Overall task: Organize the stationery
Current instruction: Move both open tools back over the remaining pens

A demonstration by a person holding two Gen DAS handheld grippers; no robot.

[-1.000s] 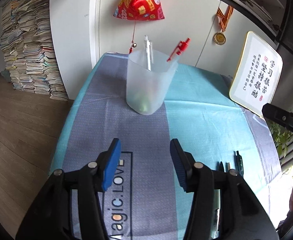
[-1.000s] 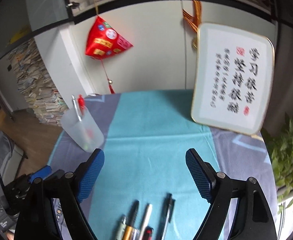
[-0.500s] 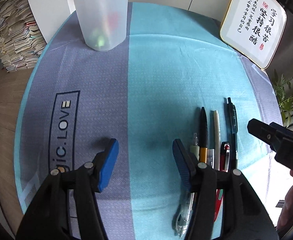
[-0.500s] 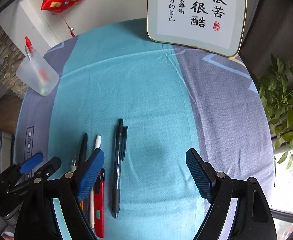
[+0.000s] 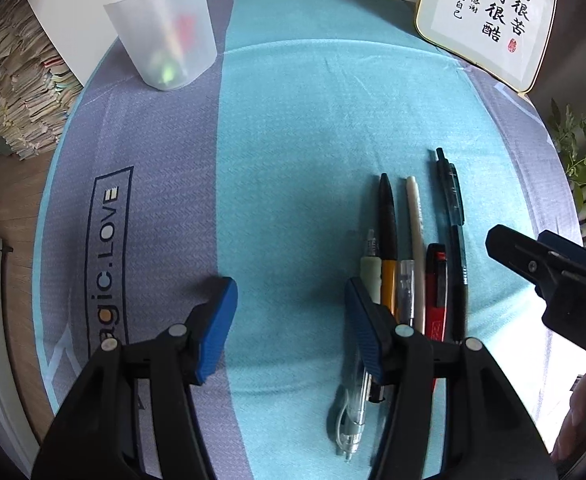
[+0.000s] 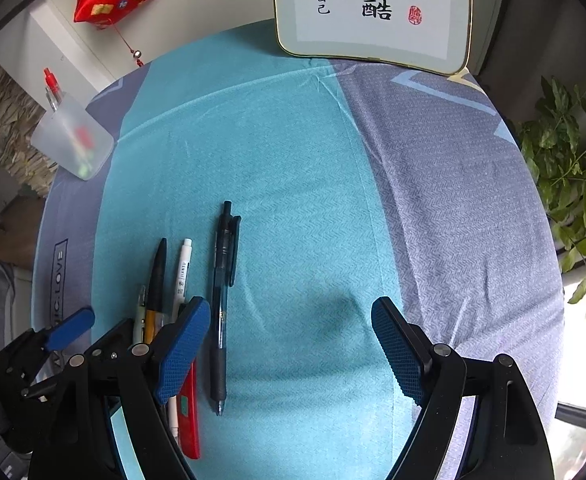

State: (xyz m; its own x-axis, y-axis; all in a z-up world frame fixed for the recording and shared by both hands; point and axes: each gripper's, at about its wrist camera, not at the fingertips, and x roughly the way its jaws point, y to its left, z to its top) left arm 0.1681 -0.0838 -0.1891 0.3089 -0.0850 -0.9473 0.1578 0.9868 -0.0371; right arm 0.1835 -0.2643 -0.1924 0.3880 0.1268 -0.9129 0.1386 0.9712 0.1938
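On the table [image 5: 293, 120], w/ its teal-and-grey cloth, five pens [image 5: 389, 224] lie side by side near the front edge. Left claw [image 5: 291, 316] hangs just beside them, jaws parted after just widening, nothing between. Right claw [image 6: 291, 344] stands released, wide, over bare cloth right of the black pen [image 6: 223, 300]. Plastic cup [image 5: 165, 36], two pens inside, stands at far left.
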